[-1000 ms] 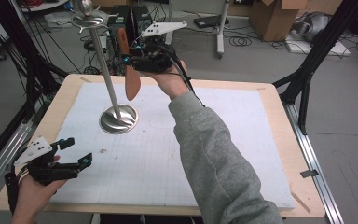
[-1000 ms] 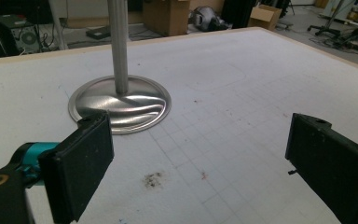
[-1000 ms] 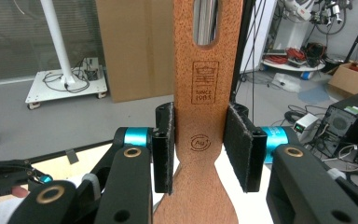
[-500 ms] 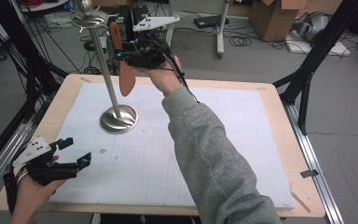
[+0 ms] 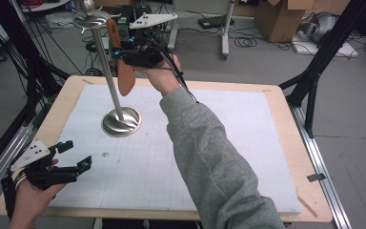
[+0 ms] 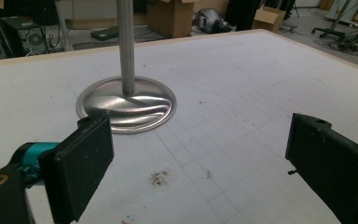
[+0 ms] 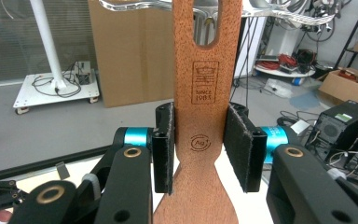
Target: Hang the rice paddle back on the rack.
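Right now the right tongs (image 7: 200, 154) are pinching the wooden spatula (image 7: 207, 93), lifting its slot toward a hook of the metal stand (image 5: 106, 71), hanging undone, while the left tongs (image 6: 200, 172) are idling spread.

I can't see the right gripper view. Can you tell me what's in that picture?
Two black jaws squeeze a brown wooden spatula by its handle and hold it upright. The handle has a long hole near the top, lifted up by the shiny arms of a metal rack. Behind is a room with a big cardboard box.
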`<state>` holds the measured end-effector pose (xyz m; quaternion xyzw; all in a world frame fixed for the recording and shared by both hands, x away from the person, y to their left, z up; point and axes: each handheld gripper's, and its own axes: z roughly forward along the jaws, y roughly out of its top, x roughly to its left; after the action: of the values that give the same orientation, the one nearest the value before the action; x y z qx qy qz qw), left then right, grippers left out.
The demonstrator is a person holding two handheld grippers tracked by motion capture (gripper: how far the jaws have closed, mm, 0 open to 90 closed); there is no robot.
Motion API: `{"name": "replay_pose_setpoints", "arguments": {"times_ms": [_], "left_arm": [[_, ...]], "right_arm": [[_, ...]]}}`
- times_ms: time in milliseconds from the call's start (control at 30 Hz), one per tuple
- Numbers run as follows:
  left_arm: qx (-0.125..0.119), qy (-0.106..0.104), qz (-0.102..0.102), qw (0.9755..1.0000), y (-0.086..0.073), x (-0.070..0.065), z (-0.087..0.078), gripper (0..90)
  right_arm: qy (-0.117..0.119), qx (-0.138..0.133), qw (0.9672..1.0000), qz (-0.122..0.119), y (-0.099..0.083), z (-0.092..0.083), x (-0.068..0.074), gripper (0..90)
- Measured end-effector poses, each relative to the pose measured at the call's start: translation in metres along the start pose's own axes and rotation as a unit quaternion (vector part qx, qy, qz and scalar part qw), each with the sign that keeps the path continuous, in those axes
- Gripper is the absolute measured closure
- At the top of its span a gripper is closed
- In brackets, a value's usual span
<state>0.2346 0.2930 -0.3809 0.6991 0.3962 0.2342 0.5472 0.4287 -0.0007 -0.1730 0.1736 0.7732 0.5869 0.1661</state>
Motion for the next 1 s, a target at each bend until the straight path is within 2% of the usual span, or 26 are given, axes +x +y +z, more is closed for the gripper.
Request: {"name": "replay_pose_setpoints", "arguments": {"times_ms": [400, 1000], "left_arm": [[0.005, -0.006, 0.003, 1.0, 0.0, -0.003, 0.003, 8.0], [0.011, -0.006, 0.006, 0.9999, -0.001, -0.004, 0.006, 8.0]], "right_arm": [[-0.006, 0.007, 1.0, 0.002, -0.002, 0.006, -0.002, 64.7], [0.001, 0.008, 0.9999, 0.006, -0.006, 0.014, -0.001, 64.4]]}}
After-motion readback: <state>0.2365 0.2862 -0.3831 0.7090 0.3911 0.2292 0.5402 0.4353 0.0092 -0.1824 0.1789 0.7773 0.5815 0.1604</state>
